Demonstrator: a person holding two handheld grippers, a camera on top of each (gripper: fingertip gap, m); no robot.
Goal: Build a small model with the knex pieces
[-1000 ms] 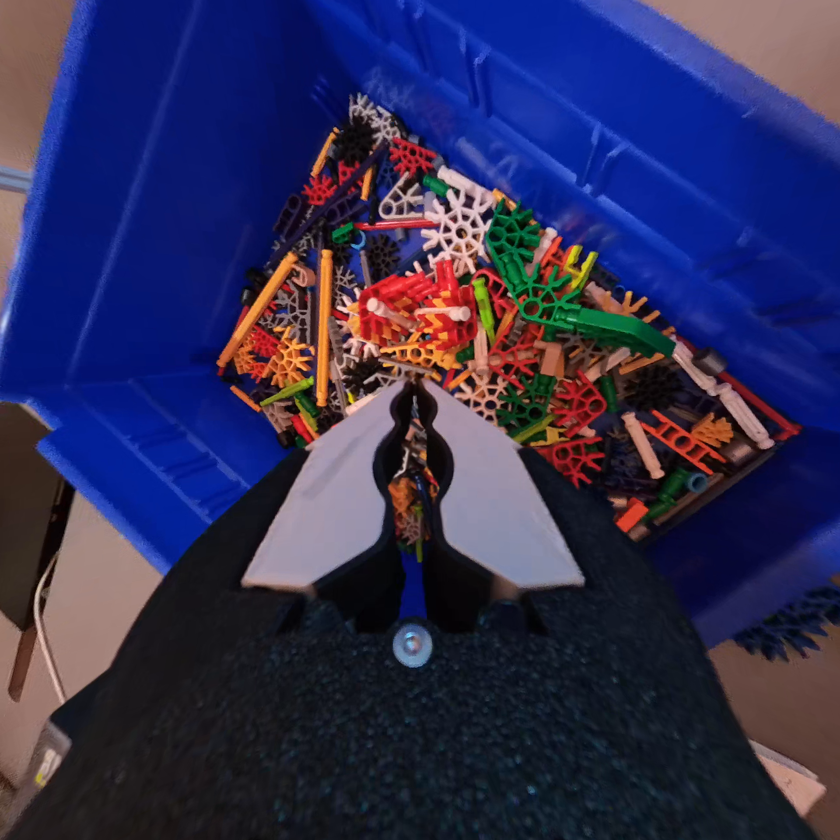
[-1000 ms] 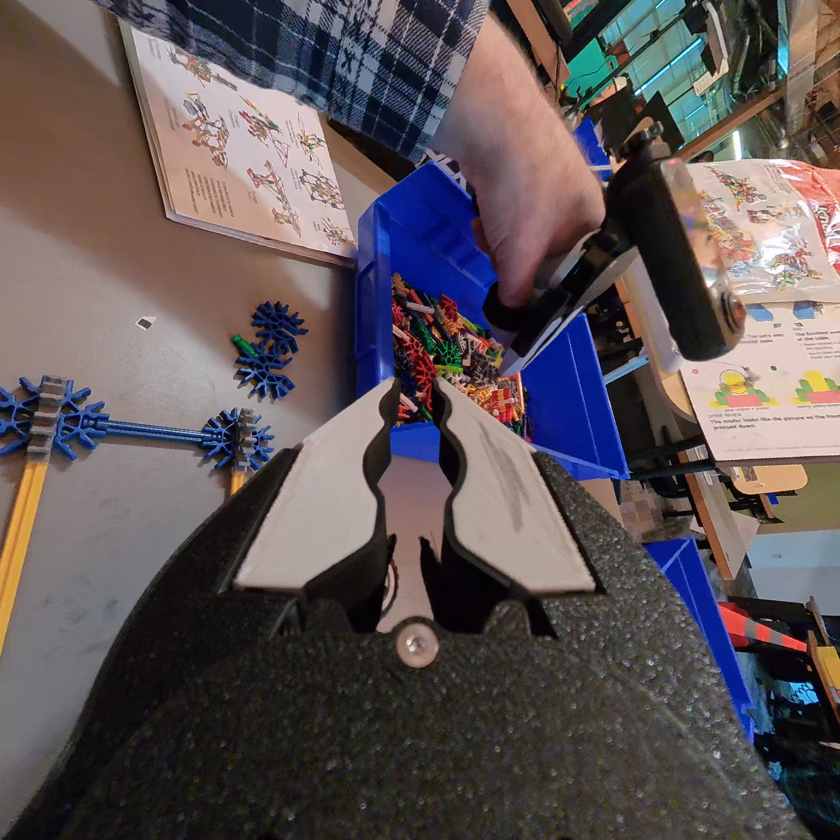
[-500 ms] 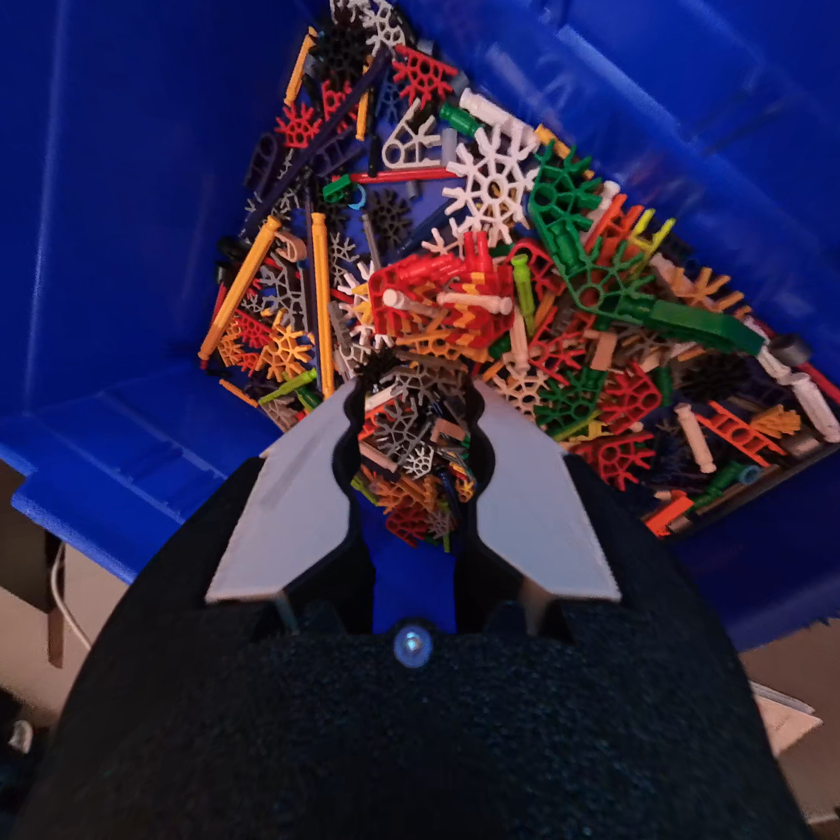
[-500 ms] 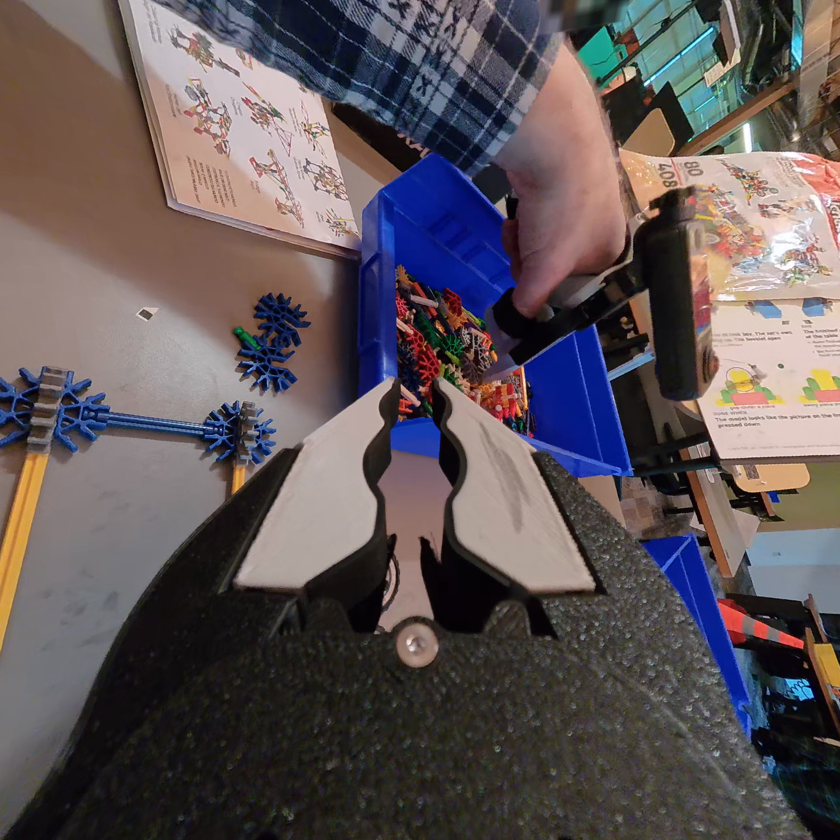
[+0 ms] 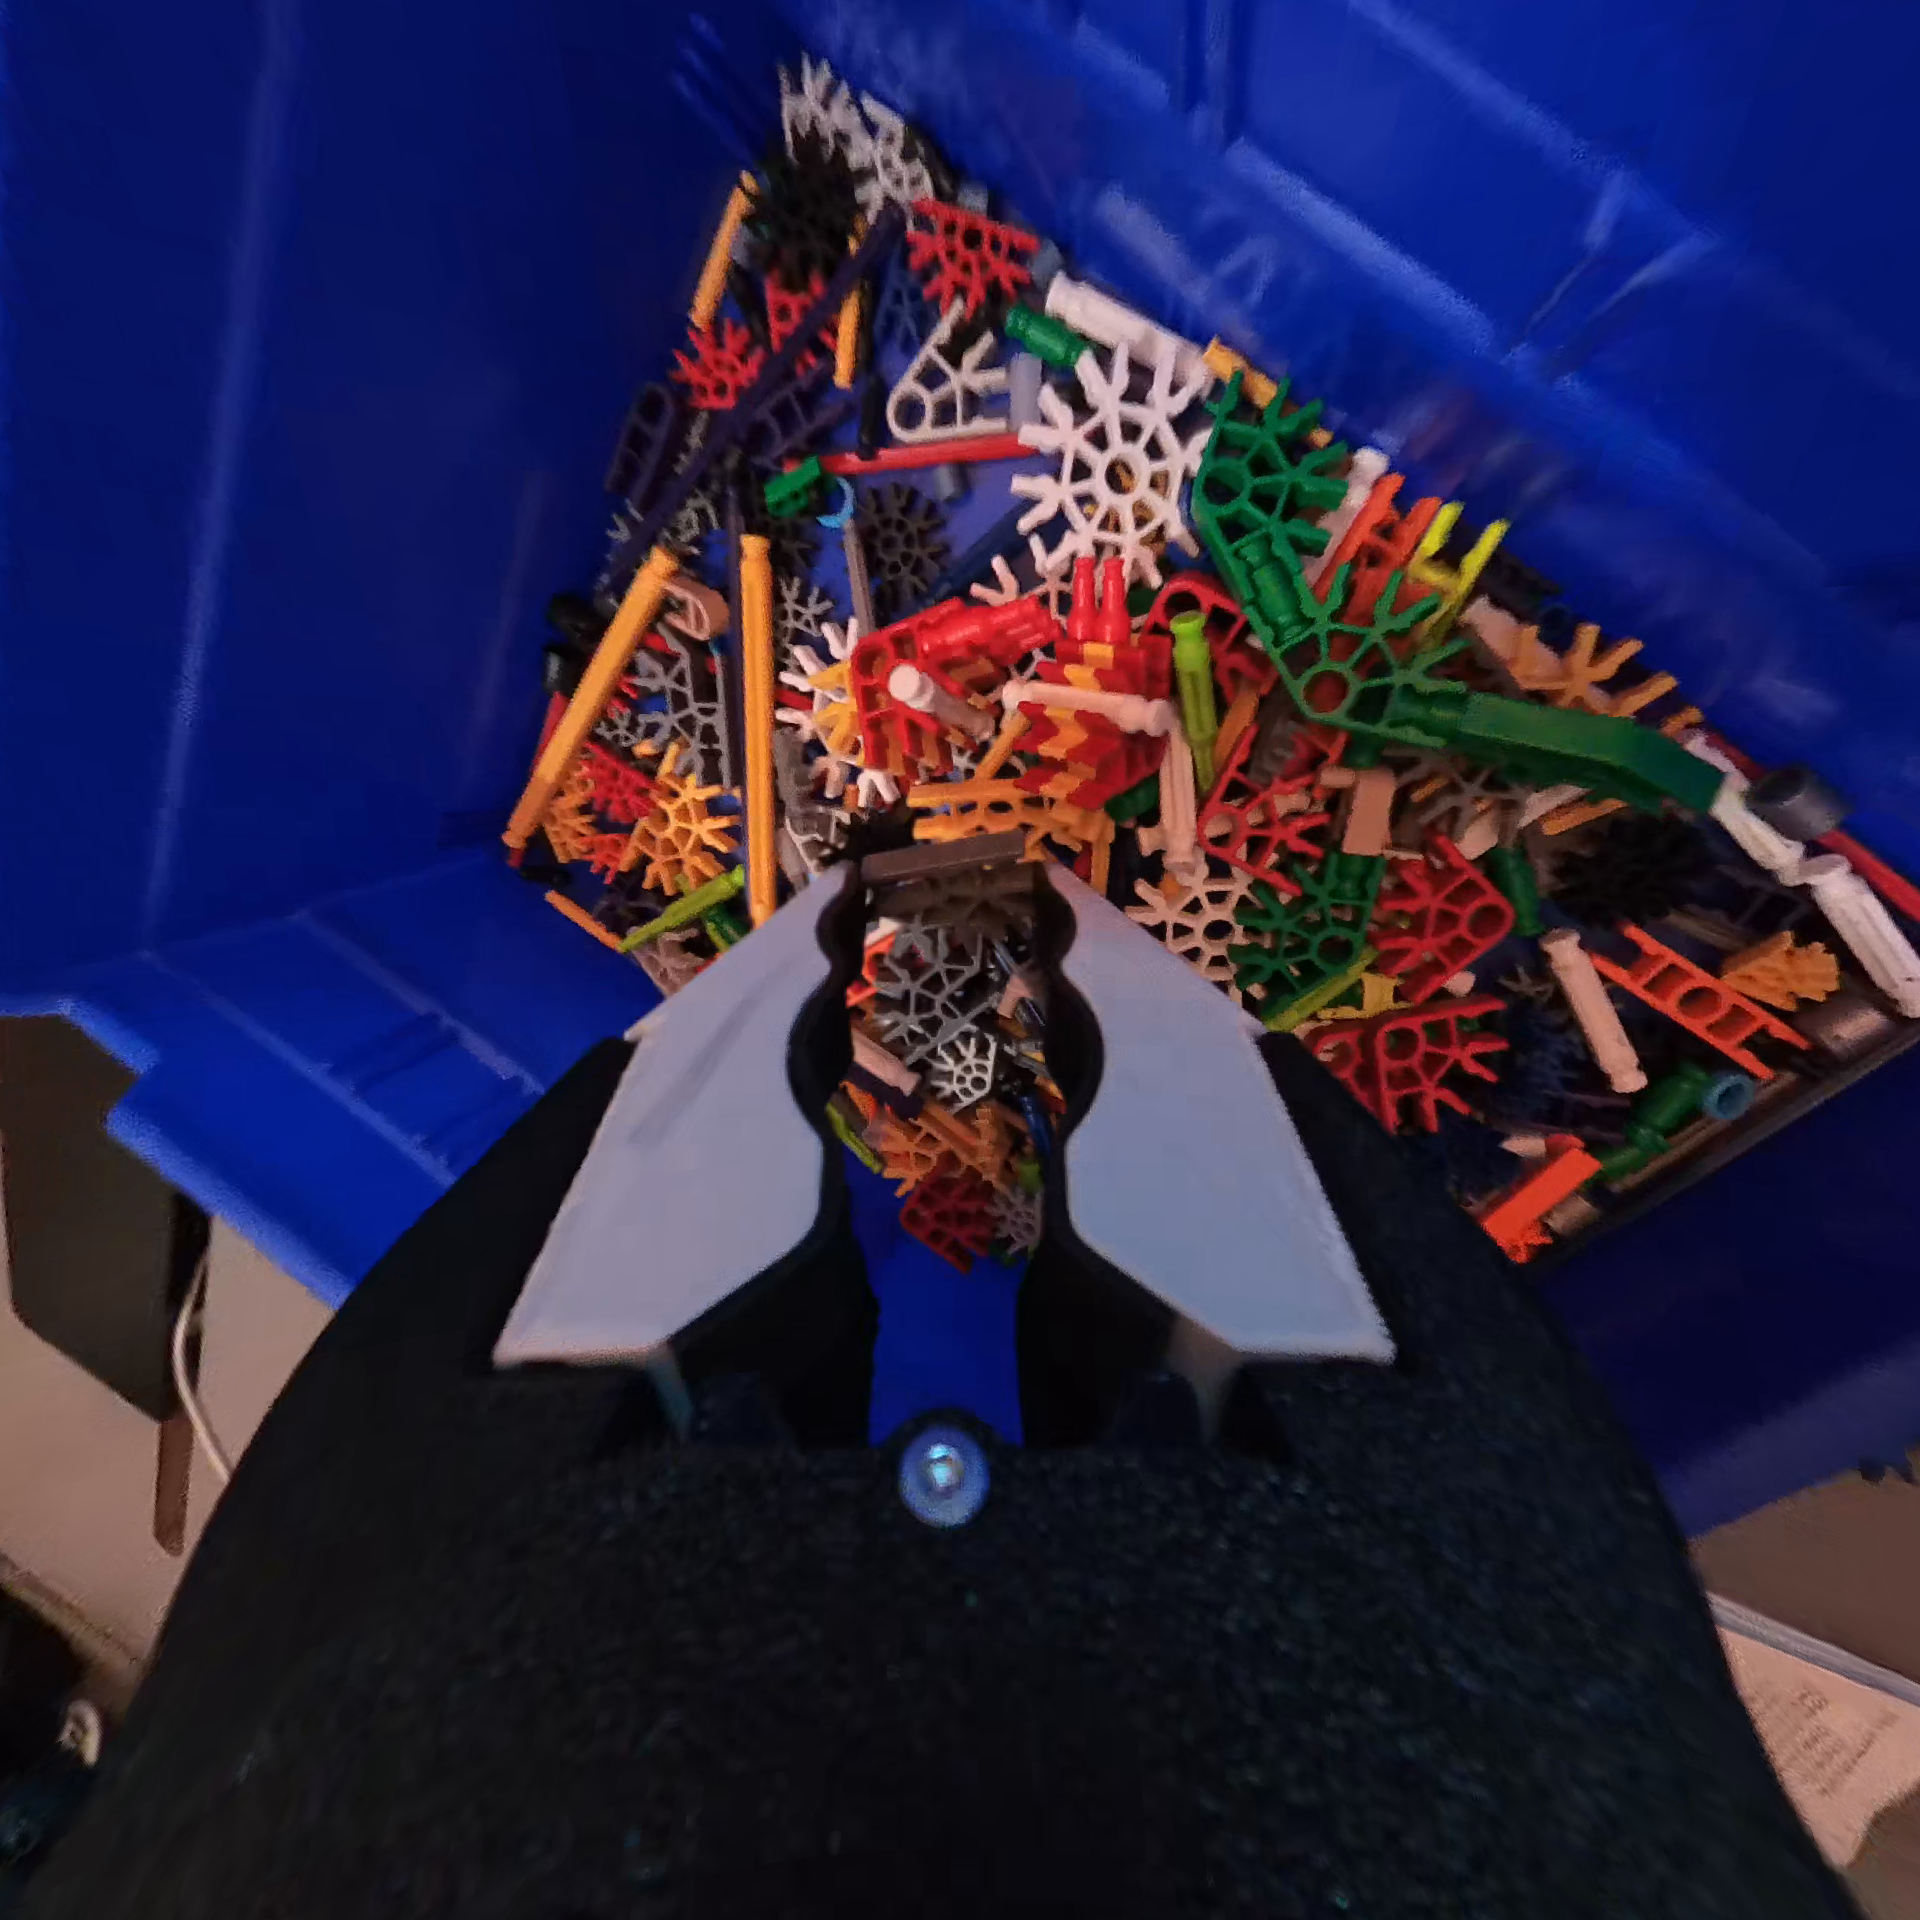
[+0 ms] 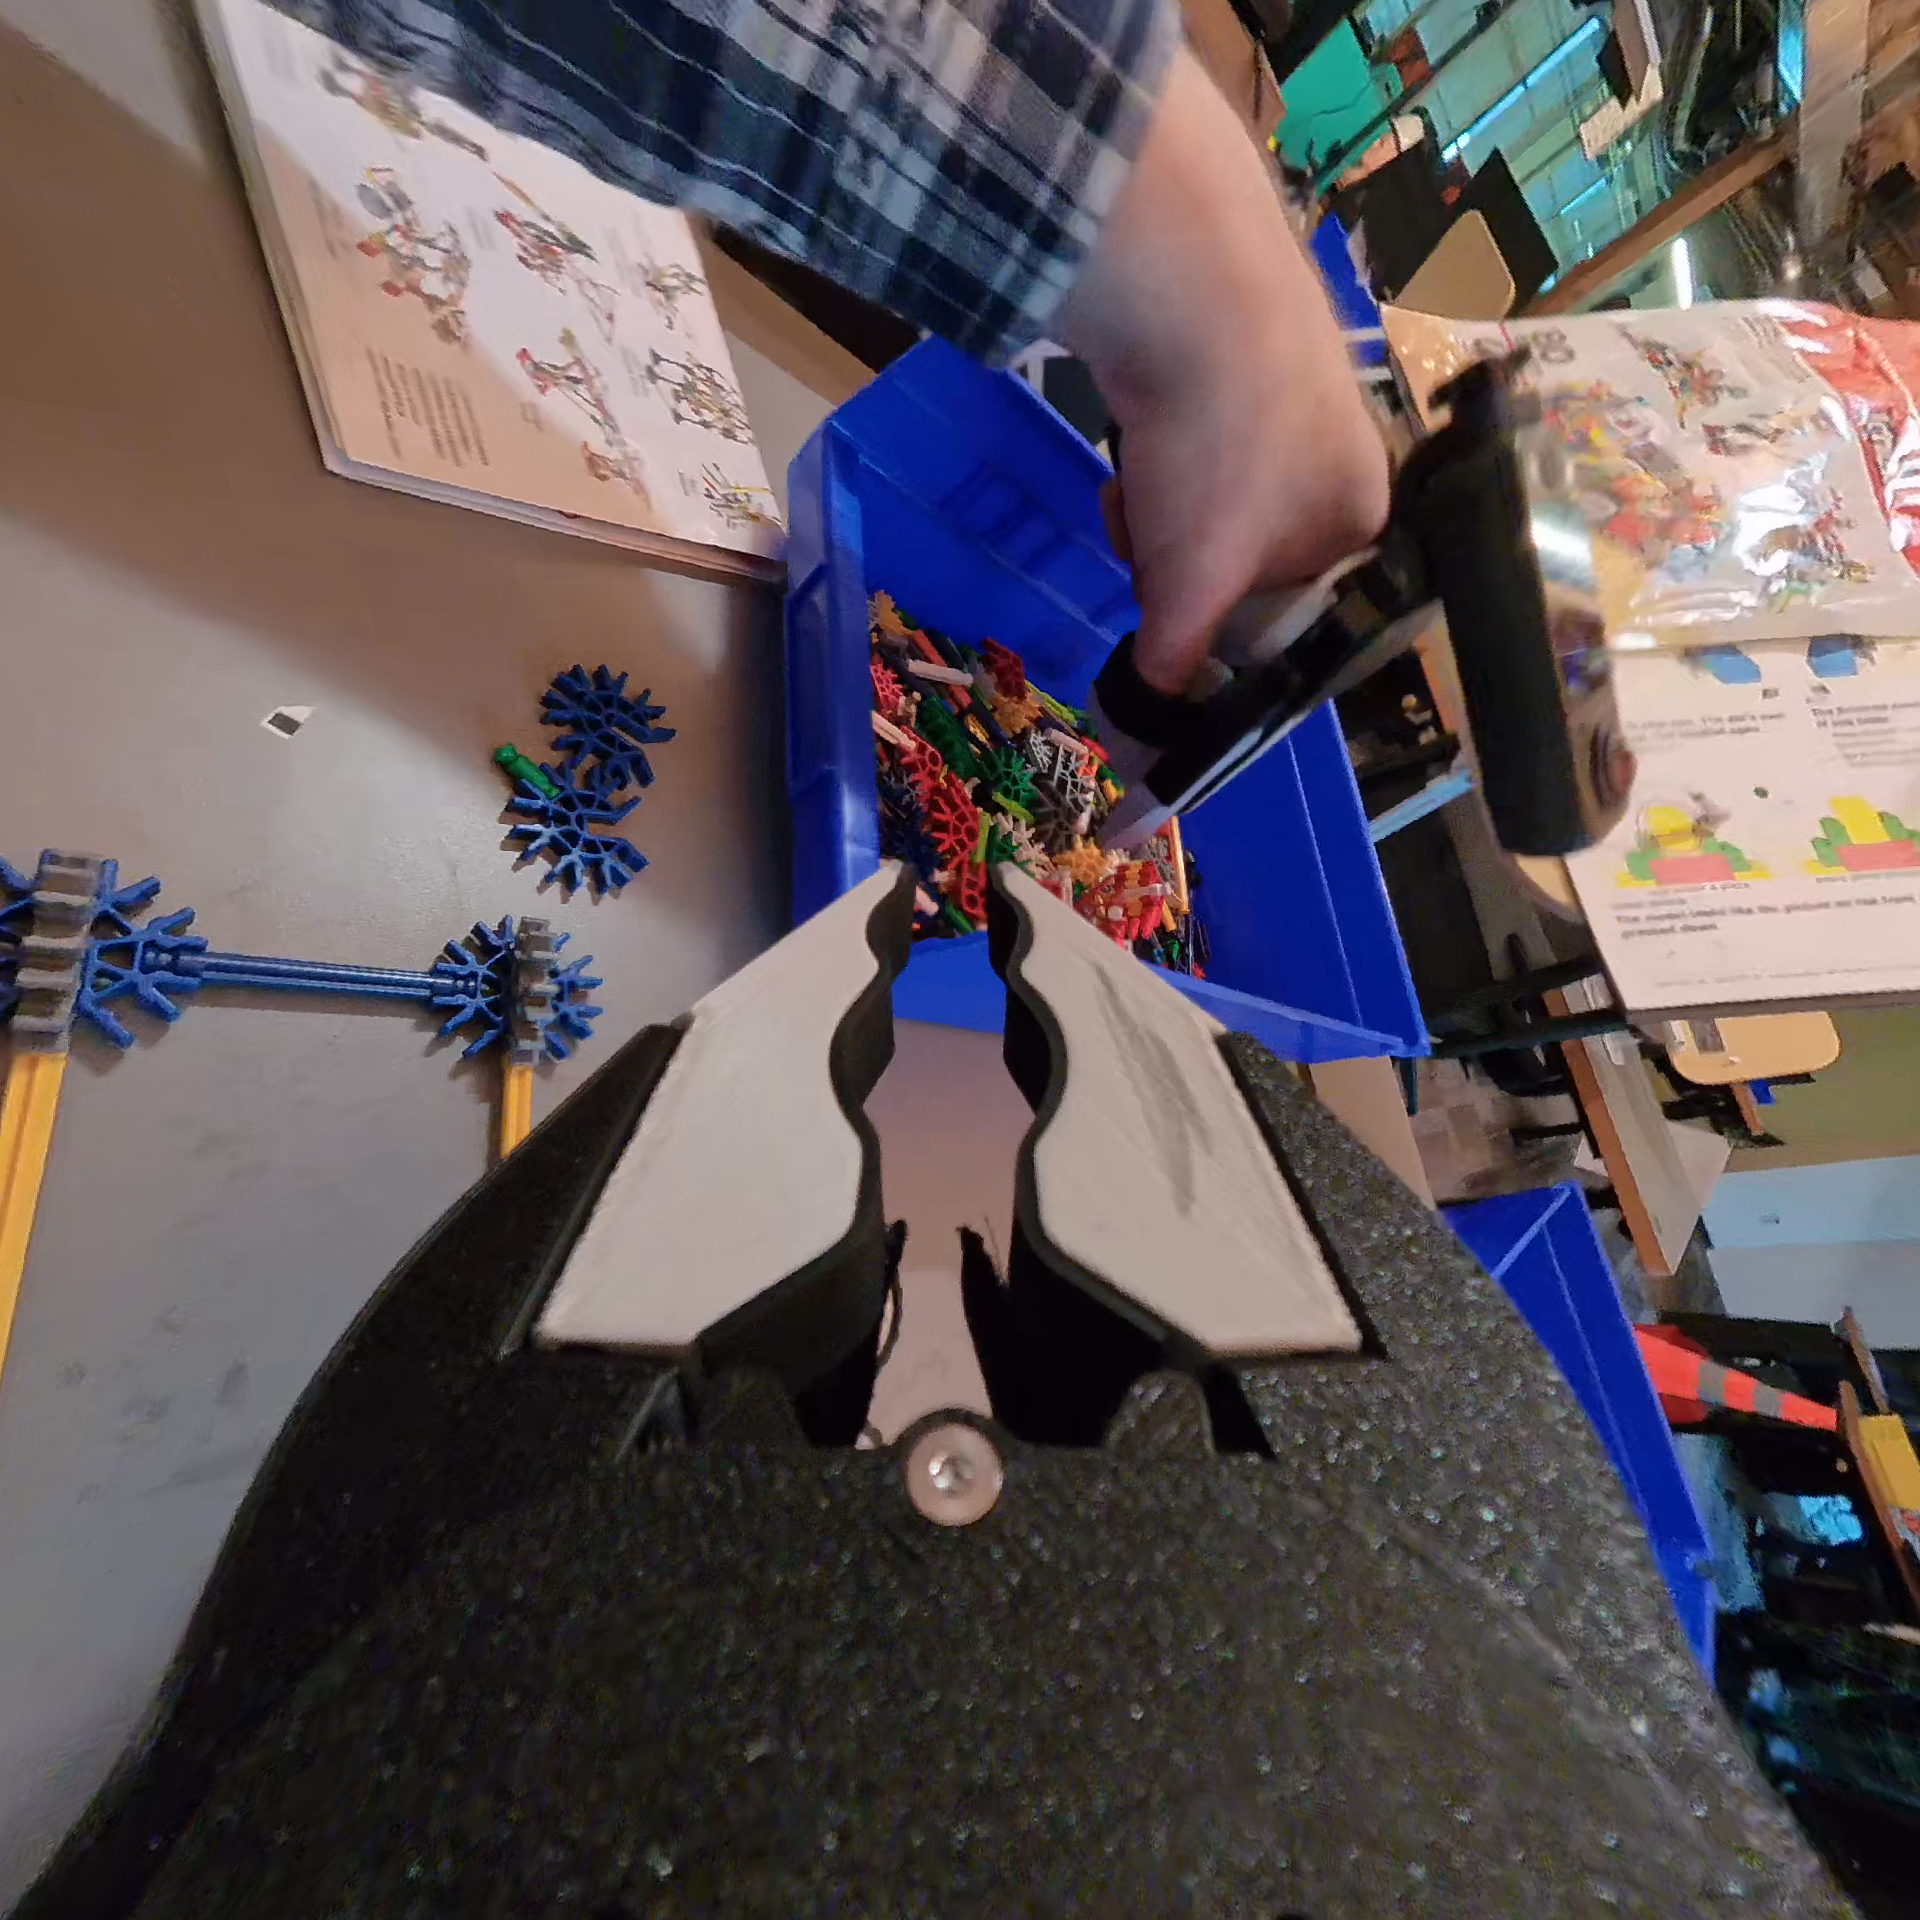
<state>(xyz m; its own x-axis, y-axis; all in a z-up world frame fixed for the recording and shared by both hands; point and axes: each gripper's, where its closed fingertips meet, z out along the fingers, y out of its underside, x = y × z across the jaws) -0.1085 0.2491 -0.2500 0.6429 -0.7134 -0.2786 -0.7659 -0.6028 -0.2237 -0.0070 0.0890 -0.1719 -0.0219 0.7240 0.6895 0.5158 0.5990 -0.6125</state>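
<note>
Moved: since half a second ago my left gripper [image 5: 951, 883] has narrowed its fingers, and a grey flat piece [image 5: 951, 860] now sits across the tips; my right gripper [image 6: 948, 894] has kept its place and its gap
Left gripper: fingers closed in on the two ends of the grey flat piece, which is held crosswise between the tips, low inside the blue bin [image 5: 312, 520]
Under the left tips: grey and white spoked connectors, orange and red ones below them, all part of the pile of construction-toy pieces [image 5: 1247, 831] on the bin floor
Farther in the pile: a red and orange stacked cluster [image 5: 1081, 717] just beyond the tips, a long green connector [image 5: 1340, 675] to the right, a white snowflake connector [image 5: 1117, 473] behind, orange rods [image 5: 758, 717] to the left
Right gripper: fingers parted with nothing between them, above the grey table [image 6: 260, 1195], tips just short of the bin's near wall
Left of the right gripper: a blue rod [image 6: 312, 971] joining two blue connectors that carry grey toothed pieces, on yellow rods [image 6: 26, 1122]
Beyond that: a cluster of blue connectors [image 6: 587, 790] with a short green rod, lying apart from the bin
Over the bin: a hand [image 6: 1236, 499] in a plaid sleeve [image 6: 883, 135] holds the left gripper with its tips down in the pile
Far back: an open instruction booklet [image 6: 499, 312] touching the bin's far corner
</note>
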